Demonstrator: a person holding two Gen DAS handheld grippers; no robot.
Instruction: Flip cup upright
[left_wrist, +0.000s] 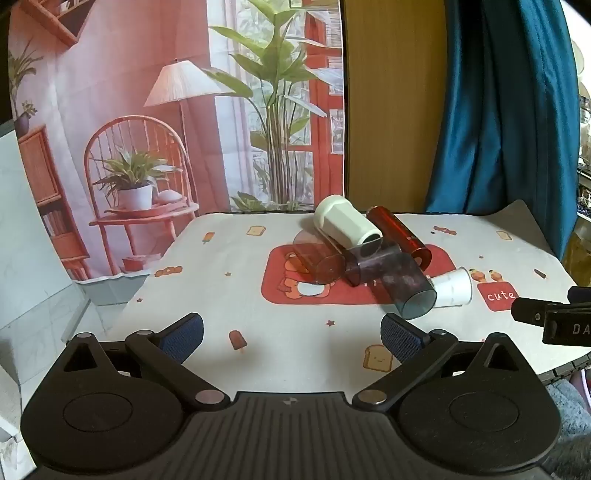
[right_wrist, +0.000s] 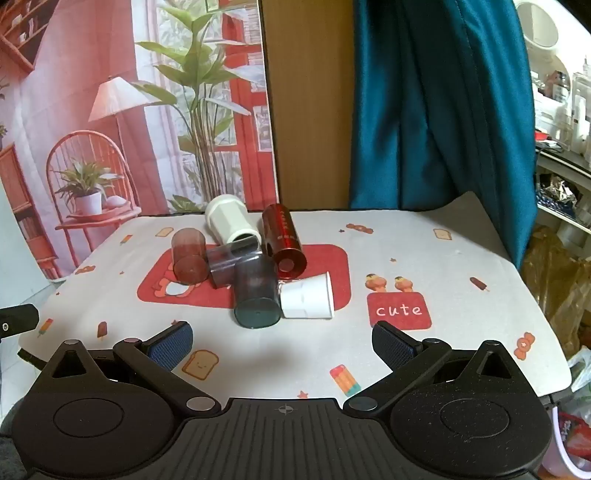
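Behind the bench (right_wrist: 461, 258) hangs a curtain; both grippers, left gripper (left_wrist: 291, 332) and right gripper (right_wrist: 282, 341), are spread open, empty. Better take the white paper cup (right_wrist: 306, 297) at frame centre by its sides first.

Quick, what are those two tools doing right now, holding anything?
Left tool: open, holding nothing, short of the cups.
Right tool: open, holding nothing, short of the cups.

The table (right_wrist: 461, 258) was covered by a white cloth printed with toast, popsicles, a red bear panel (right_wrist: 332, 266) and a red "cute" label (right_wrist: 399, 310). Behind it hung a backdrop (left_wrist: 147, 110) picturing a chair, lamp and potted plants. A teal curtain (right_wrist: 436, 103) hung beside a wooden panel (right_wrist: 310, 110).
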